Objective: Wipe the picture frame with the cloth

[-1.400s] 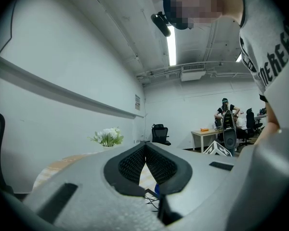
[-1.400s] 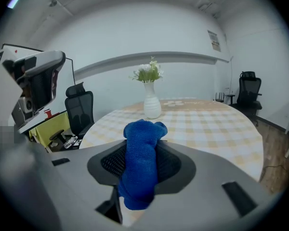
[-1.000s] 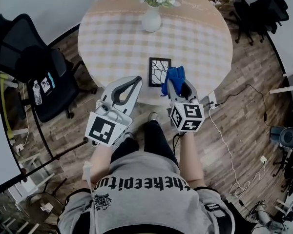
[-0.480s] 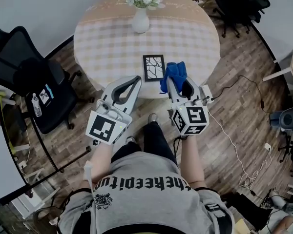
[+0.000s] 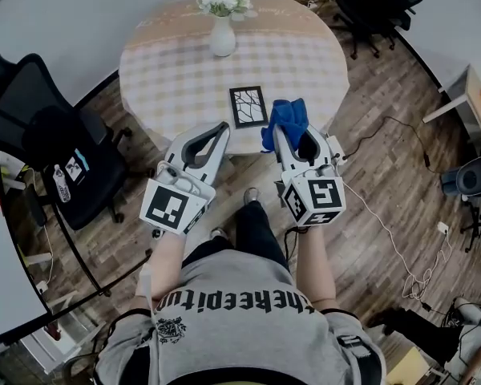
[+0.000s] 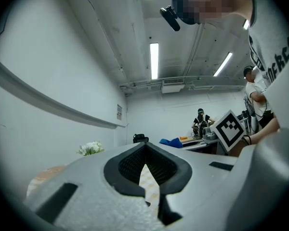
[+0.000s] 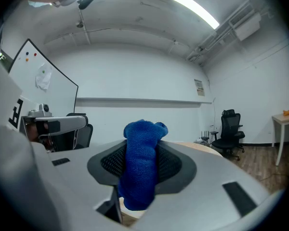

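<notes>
The right gripper (image 5: pixel 293 135) has its jaws closed on a bunched blue terry cloth (image 5: pixel 286 117). In the right gripper view the cloth (image 7: pixel 140 170) fills the gap between the jaws and sticks out past their tips. The left gripper (image 5: pixel 221 128) holds nothing. Its jaws meet at the tips, leaving only the diamond-shaped hollow between the pads (image 6: pixel 145 150).

The small black rectangular picture frame with a white branching pattern (image 5: pixel 248 106) lies flat, and places below are given relative to it. The cloth hangs just to the frame's right and a little nearer the person, apart from it. How high above it cannot be told. The left gripper's tips sit on the frame's near-left side, also clear of it.

The frame lies near the front edge of the round table with a pale checked tablecloth (image 5: pixel 297 50). A white vase of white flowers (image 5: pixel 222 37) stands well beyond it, toward the far side.

Judging by this, the cloth is in hand and wiping has not started. The step is the approach. Next, the right gripper should carry the cloth left and down onto the frame's face, then stroke across it. The empty left gripper could pin a corner so the light frame does not slide.
</notes>
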